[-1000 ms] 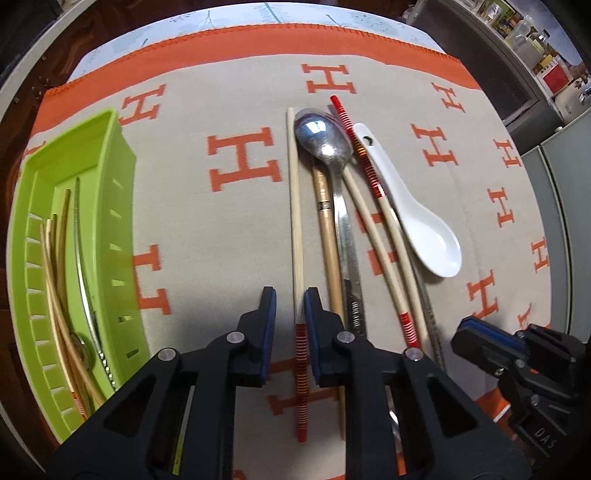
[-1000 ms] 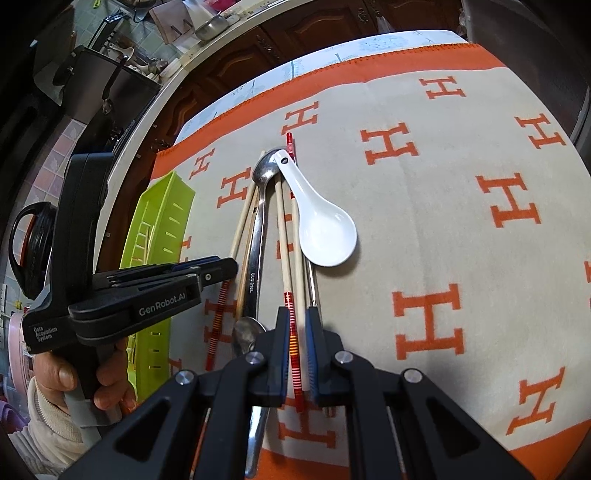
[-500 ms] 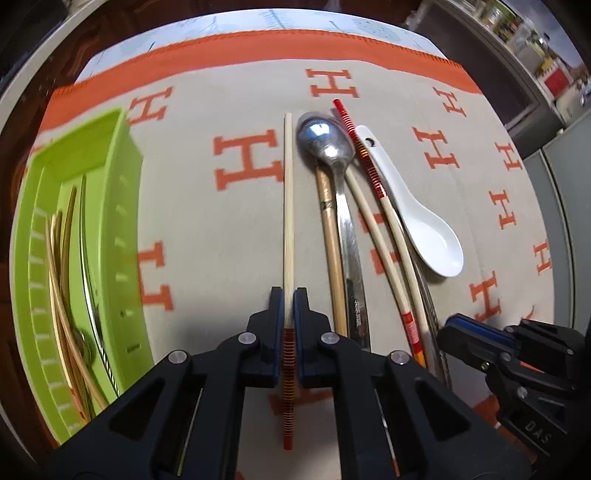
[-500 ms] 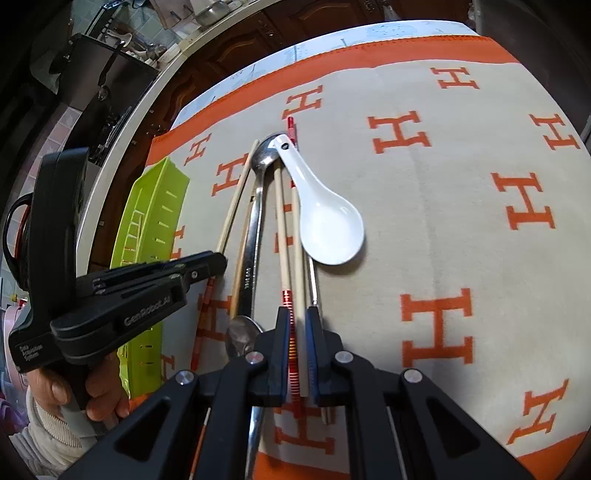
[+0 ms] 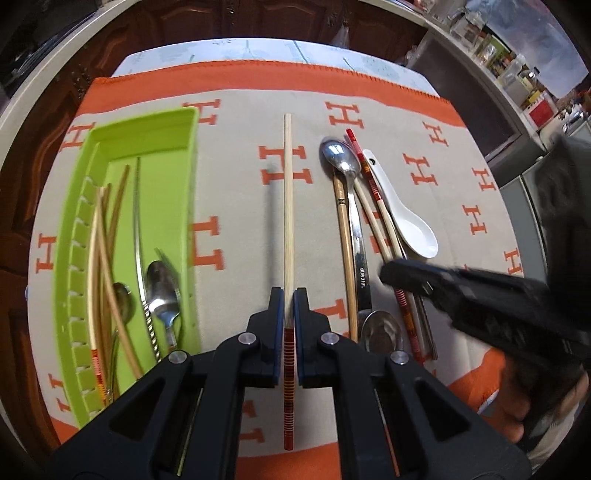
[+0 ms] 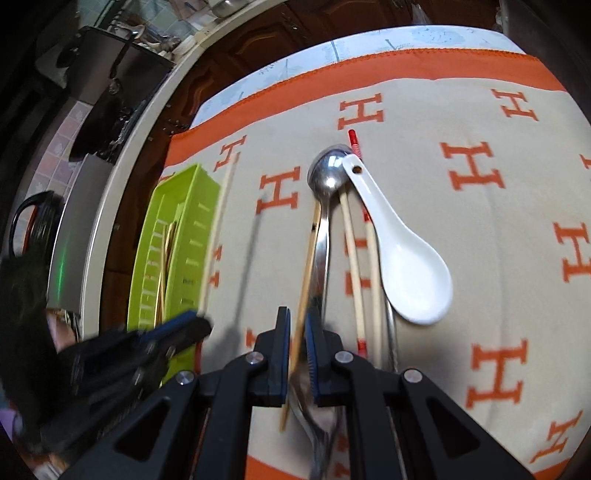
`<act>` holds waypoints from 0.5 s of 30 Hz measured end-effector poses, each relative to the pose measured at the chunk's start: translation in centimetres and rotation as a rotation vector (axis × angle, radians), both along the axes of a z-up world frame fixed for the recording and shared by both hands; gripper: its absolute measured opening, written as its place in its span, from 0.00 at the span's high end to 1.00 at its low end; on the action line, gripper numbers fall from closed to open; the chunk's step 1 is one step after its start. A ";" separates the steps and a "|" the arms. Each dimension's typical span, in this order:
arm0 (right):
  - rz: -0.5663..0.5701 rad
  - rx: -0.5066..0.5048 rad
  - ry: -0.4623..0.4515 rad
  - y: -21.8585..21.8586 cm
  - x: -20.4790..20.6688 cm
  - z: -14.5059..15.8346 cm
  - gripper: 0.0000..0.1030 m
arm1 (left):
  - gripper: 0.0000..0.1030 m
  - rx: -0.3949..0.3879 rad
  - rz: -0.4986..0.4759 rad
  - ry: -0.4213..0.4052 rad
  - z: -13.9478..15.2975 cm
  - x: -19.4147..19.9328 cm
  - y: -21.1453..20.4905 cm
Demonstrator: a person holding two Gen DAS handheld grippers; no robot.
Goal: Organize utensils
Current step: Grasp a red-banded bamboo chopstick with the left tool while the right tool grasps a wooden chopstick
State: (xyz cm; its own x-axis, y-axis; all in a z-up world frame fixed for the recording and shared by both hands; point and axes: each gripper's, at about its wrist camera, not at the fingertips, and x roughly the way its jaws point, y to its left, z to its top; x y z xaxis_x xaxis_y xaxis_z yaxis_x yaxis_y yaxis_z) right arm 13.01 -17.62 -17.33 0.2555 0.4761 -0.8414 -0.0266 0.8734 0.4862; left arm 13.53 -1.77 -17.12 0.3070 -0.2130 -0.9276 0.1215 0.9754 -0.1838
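- The left hand-held gripper (image 5: 289, 295) is clenched on a pale wooden chopstick with a red-and-orange banded handle end (image 5: 288, 221); the pads grip it just above the banded section.
- This chopstick runs straight away from the left wrist camera, over the beige blanket with orange H letters and an orange border (image 5: 236, 177) that covers the table.
- The right hand-held gripper (image 6: 296, 325) has its jaws a narrow gap apart, straddling a plain light-wood chopstick (image 6: 309, 258). Whether the pads press on it cannot be told.
- Left of the gripped chopstick lies a lime-green slotted plastic tray (image 5: 177, 206). It holds several chopsticks and metal spoons (image 5: 162, 295).
- Right of the gripped chopstick, the remaining utensils lie close together on the blanket: a long-handled stainless steel spoon (image 5: 343, 162), further chopsticks, and a second metal spoon bowl (image 5: 382, 330) at the near end.
- A white ceramic soup spoon (image 6: 402, 266) lies at the right edge of this group, its handle end resting by the steel spoon's bowl.
- Beyond the blanket's far border, dark wooden cabinet doors (image 5: 258, 22) are visible.
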 end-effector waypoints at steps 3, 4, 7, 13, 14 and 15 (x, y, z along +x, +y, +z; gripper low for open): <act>-0.023 0.016 0.062 0.6 1.5 -1.1 0.92 | 0.97 -0.010 0.024 -0.006 0.5 -0.5 1.4; -0.026 0.018 0.076 0.8 1.8 -1.3 0.92 | 0.97 -0.015 0.031 -0.006 0.8 -0.7 2.0; -0.049 0.001 0.118 1.3 2.5 -2.1 0.92 | 0.97 -0.022 0.052 -0.013 1.2 -1.0 3.4; -0.062 -0.103 0.145 2.3 2.6 -2.1 0.92 | 0.97 -0.039 0.084 -0.017 1.3 -1.3 5.5; -0.058 -0.123 0.145 2.6 2.7 -2.0 0.91 | 0.97 -0.042 0.089 -0.016 1.3 -1.4 5.8; -0.053 -0.140 0.144 2.9 2.7 -1.9 0.90 | 0.97 -0.046 0.095 -0.017 1.3 -1.4 6.1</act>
